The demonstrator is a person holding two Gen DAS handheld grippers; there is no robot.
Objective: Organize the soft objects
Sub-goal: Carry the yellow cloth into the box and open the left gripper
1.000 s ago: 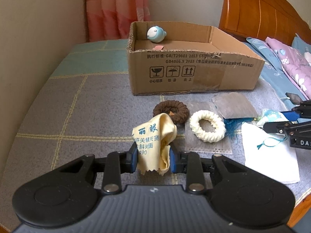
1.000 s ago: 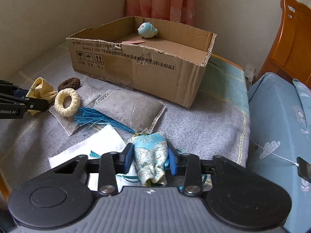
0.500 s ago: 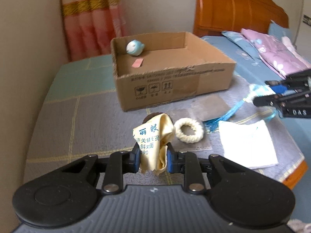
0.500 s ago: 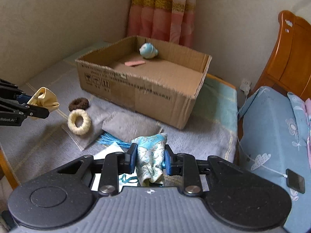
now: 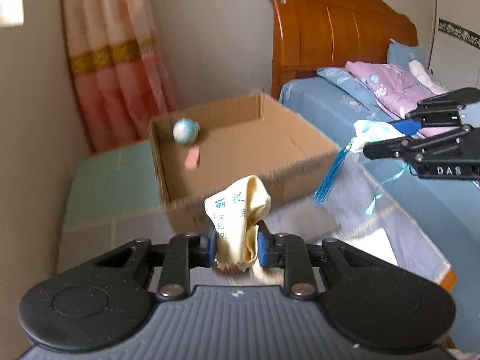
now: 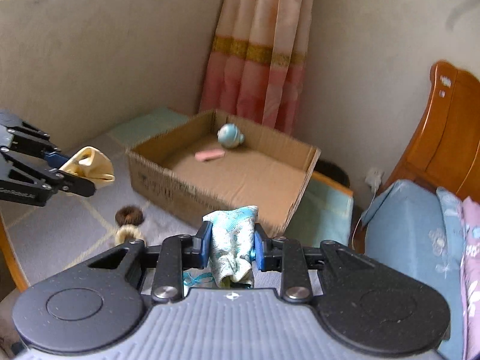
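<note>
Grey checked bedding (image 5: 90,240) covers the surface, and on it sits an open cardboard box (image 5: 240,162), set close to a beige wall and a pink curtain (image 5: 114,60). Inside the box, against its far wall, lies a small blue-and-white round toy (image 5: 185,131) with a flat pink piece (image 5: 192,157) just beside it. The left gripper (image 5: 237,244) is clamped on a crumpled yellow cloth (image 5: 240,213) printed with blue characters, held in the air in front of the box's near wall. The right gripper (image 6: 230,246) is pinched tight on a light-blue brocade pouch (image 6: 232,237), also held off the bedding on the near side of the box; its blue tassel (image 5: 328,177) hangs below it in the left wrist view. On the bedding in front of the box, toward its left corner, lie a brown scrunchie (image 6: 129,216) and a cream scrunchie (image 6: 129,234), touching each other. A wooden headboard (image 5: 336,30) stands to the right of the box.
</note>
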